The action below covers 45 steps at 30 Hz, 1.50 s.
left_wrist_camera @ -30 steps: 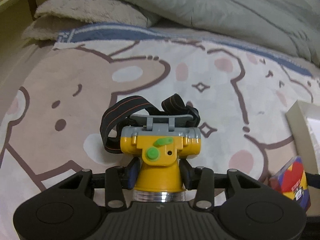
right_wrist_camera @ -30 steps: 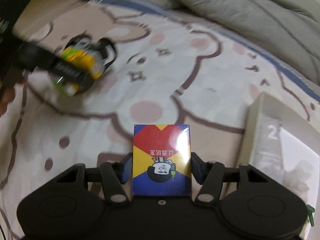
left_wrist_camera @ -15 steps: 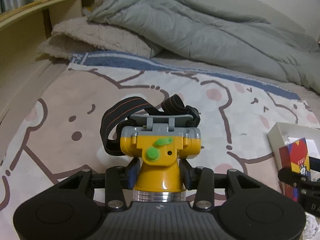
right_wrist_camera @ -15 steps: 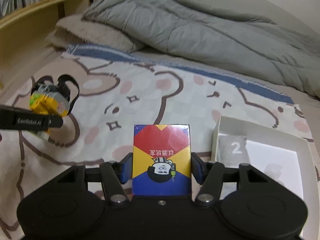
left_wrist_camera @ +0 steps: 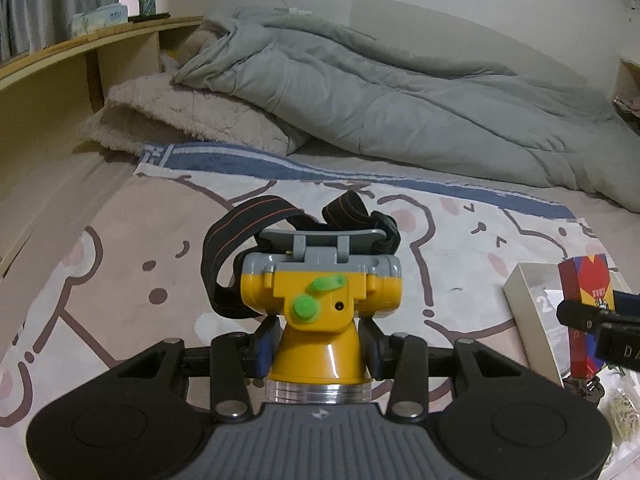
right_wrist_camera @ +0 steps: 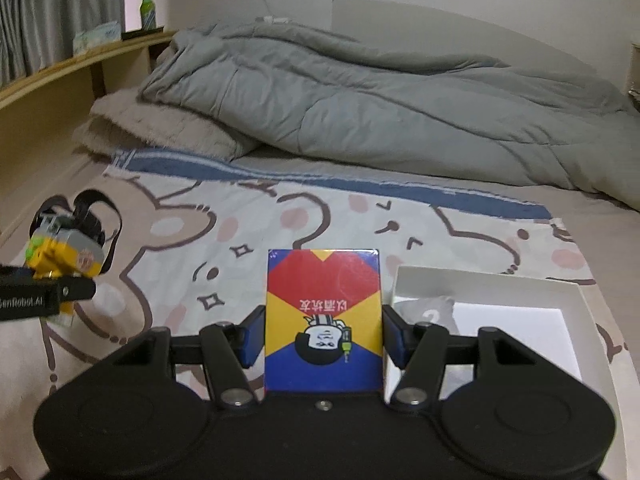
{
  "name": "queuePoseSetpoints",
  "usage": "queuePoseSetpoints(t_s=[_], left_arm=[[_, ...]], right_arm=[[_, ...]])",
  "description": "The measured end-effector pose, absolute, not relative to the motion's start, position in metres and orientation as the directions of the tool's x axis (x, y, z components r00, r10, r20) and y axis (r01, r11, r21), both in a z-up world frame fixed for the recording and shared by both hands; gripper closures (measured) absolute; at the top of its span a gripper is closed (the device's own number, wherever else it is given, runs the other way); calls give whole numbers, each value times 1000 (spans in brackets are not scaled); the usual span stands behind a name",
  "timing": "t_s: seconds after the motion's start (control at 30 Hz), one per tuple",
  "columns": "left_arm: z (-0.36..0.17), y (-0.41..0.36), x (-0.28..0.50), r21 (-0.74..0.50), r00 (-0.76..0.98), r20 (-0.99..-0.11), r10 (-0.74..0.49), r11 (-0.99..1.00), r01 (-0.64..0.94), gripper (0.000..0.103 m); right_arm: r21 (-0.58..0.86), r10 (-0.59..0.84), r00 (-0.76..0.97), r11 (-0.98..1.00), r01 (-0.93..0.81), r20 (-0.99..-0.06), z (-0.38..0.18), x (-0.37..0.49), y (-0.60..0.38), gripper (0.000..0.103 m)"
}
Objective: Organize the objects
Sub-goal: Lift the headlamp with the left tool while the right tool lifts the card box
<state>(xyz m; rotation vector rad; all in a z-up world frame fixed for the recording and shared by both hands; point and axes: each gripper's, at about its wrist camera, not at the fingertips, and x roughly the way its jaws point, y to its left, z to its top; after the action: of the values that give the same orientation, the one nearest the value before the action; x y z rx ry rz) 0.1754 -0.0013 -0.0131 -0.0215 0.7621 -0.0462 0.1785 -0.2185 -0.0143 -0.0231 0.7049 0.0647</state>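
A bed (left_wrist_camera: pixel 60 280) fills both views, with a grey quilt (left_wrist_camera: pixel 400 100) bunched at the far end and a cartoon bear blanket (right_wrist_camera: pixel 320 220) spread across the near part. On that blanket, toward the right, sits a white box (right_wrist_camera: pixel 580 292) with low walls; its lid is off, and apart from a grey card marked with a number I cannot tell what else is in it.

The left gripper (left_wrist_camera: pixel 318 344) is clamped on a yellow headlamp (left_wrist_camera: pixel 320 300), its pads pressed against the narrow cone of the lamp while the black strap (left_wrist_camera: pixel 224 248) loops free behind. The lamp is held up clear of the blanket.

The right gripper (right_wrist_camera: pixel 322 340) is clamped on a pack of cards (right_wrist_camera: pixel 322 320), pads on its two long edges, held just beside the box's left wall and above the blanket.

Judging by this, both things are picked up but neither is put away. What seems left is to carry each over the box and set it inside.
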Motion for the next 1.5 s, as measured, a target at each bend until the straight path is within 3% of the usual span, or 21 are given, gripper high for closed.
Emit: queuePoseSetpoints(t_s=[0.6,1.5], left_arm=[[-7,-40,180,-50,750,-651,-118,992,113,59],[3,-148,187,-137,739,-582,-338,938,320,59]], right_arm=[[25,-21,786,999,47,-618,-1,167,-275,43],[21,-236,751,949,316,-616,-17,153,-401,43]])
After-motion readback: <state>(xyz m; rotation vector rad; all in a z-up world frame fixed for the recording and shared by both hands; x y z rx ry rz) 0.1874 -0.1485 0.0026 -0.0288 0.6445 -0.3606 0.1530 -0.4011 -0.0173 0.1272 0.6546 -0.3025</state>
